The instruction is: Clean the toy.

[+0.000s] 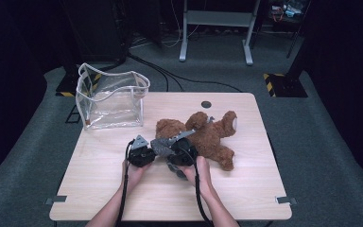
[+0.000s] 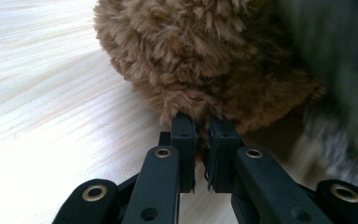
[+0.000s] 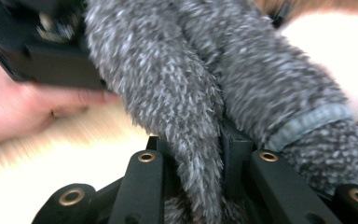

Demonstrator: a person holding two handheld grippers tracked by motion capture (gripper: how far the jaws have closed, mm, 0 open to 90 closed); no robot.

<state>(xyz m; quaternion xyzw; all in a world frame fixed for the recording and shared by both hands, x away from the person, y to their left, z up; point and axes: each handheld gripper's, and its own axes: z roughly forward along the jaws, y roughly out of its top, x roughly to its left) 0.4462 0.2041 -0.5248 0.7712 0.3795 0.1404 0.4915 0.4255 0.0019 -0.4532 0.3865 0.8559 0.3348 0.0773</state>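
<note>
A brown teddy bear (image 1: pixel 203 135) lies on its back in the middle of the wooden table (image 1: pixel 246 189). My left gripper (image 1: pixel 152 144) sits at the bear's left end. In the left gripper view its jaws (image 2: pixel 204 123) are nearly together and pinch the brown fur (image 2: pixel 200 60). My right gripper (image 1: pixel 170 150) is just right of it, close in front of the bear. A grey fuzzy cloth (image 1: pixel 163 145) hangs between the two grippers. In the right gripper view the cloth (image 3: pixel 186 79) runs down between that gripper's jaws (image 3: pixel 198 140), which are shut on it.
A clear plastic bag with white trim (image 1: pixel 111 99) stands open at the table's back left corner. A small round hole (image 1: pixel 206 104) marks the back edge. Beyond the table are grey floor, cables and a metal desk frame (image 1: pixel 217 19).
</note>
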